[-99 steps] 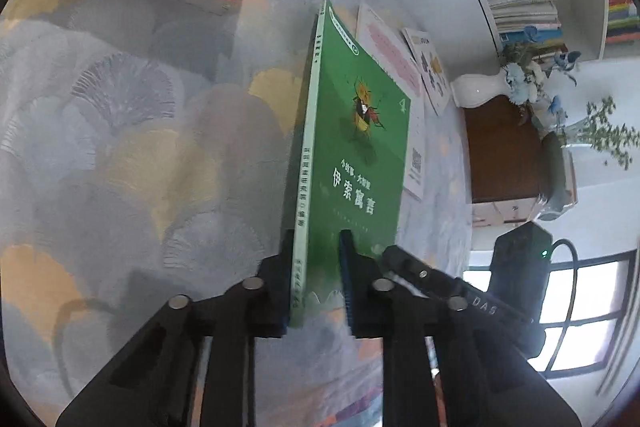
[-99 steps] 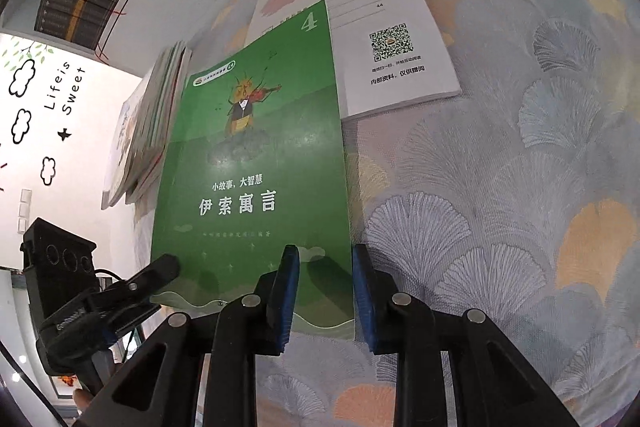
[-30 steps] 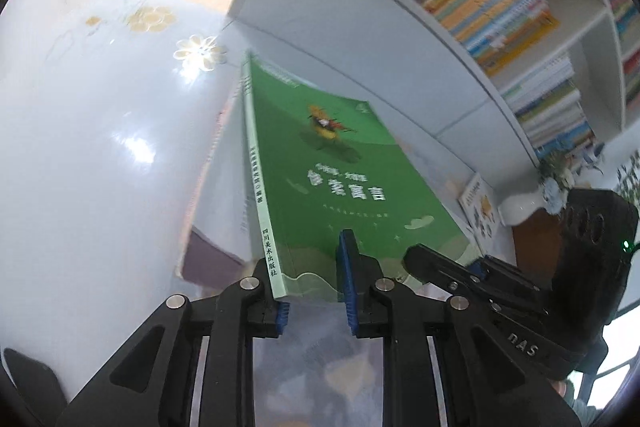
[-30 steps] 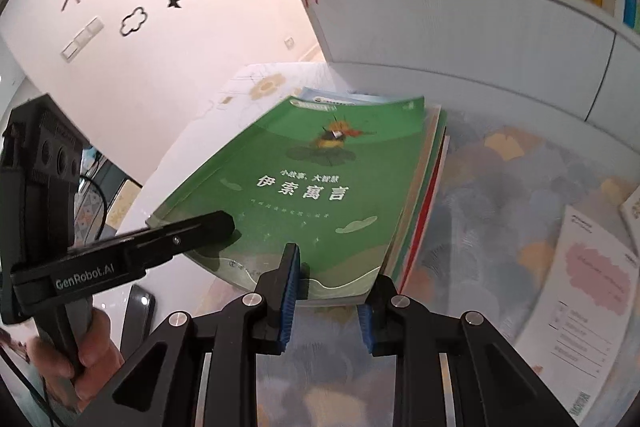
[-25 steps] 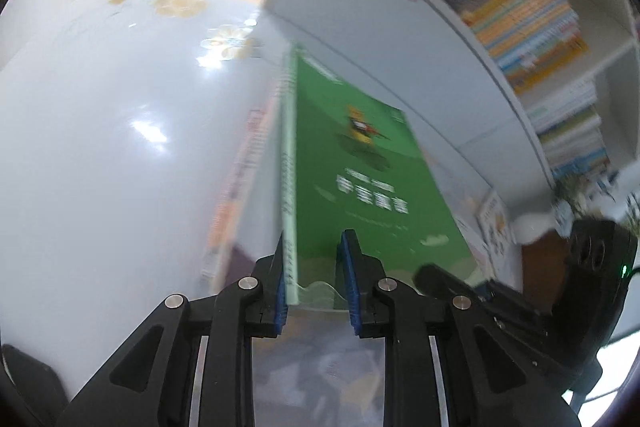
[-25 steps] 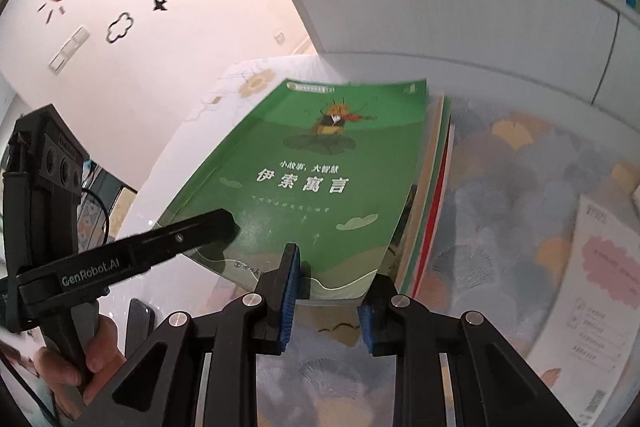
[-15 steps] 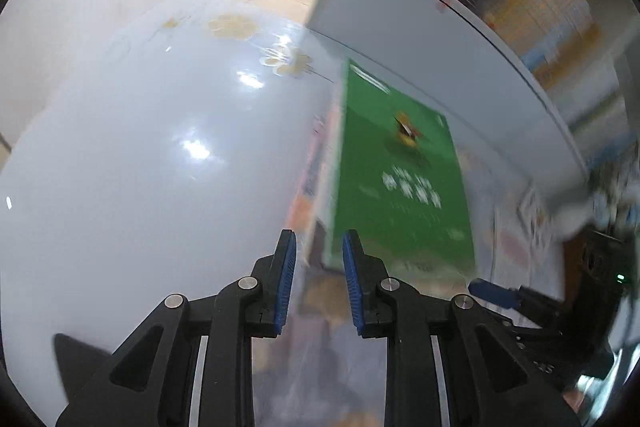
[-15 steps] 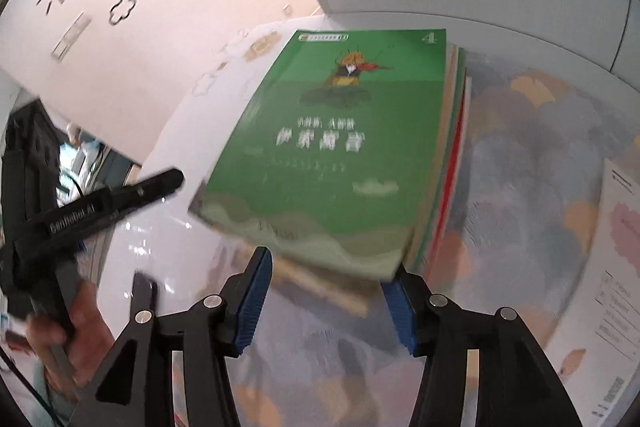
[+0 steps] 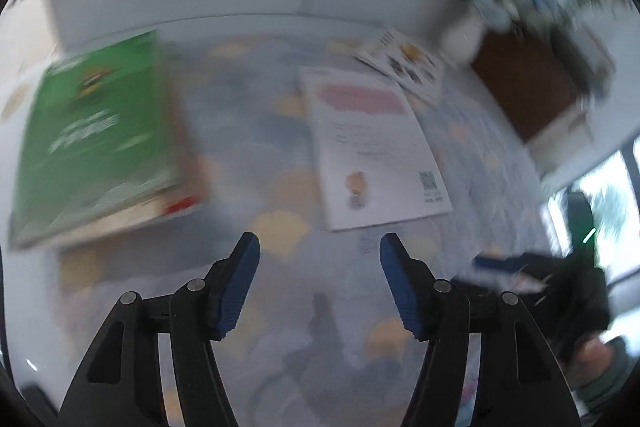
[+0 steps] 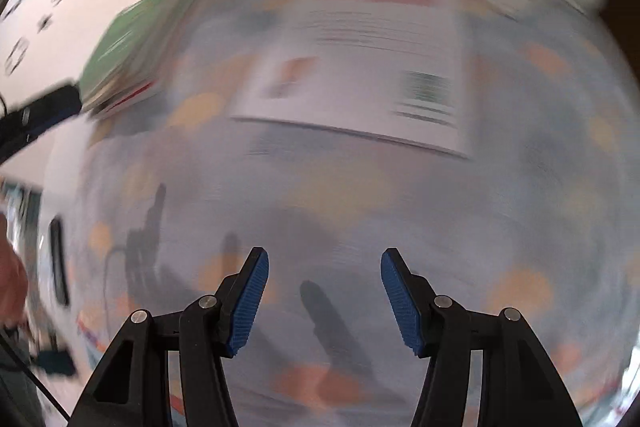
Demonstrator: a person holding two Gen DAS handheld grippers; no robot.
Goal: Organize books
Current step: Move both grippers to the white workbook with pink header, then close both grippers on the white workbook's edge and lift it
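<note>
The green book (image 9: 96,135) lies on top of the stack at the far left of the patterned counter (image 9: 248,155), since that is where I gather them. Right of it my left gripper (image 9: 320,283), jaws just opened, and right gripper (image 10: 324,295), also spread, hold nothing, both aimed at the white booklet (image 9: 372,147), likely next.

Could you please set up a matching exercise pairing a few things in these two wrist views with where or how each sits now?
Things:
1. green book
2. white booklet
3. left gripper
4. illustrated leaflet

States:
A. open, nothing between its fingers
B. flat on the patterned cloth, QR code at one corner
C. on top of the stack of books
D. beyond the white booklet, by the wall

Pairs: 1-C, 2-B, 3-A, 4-D
</note>
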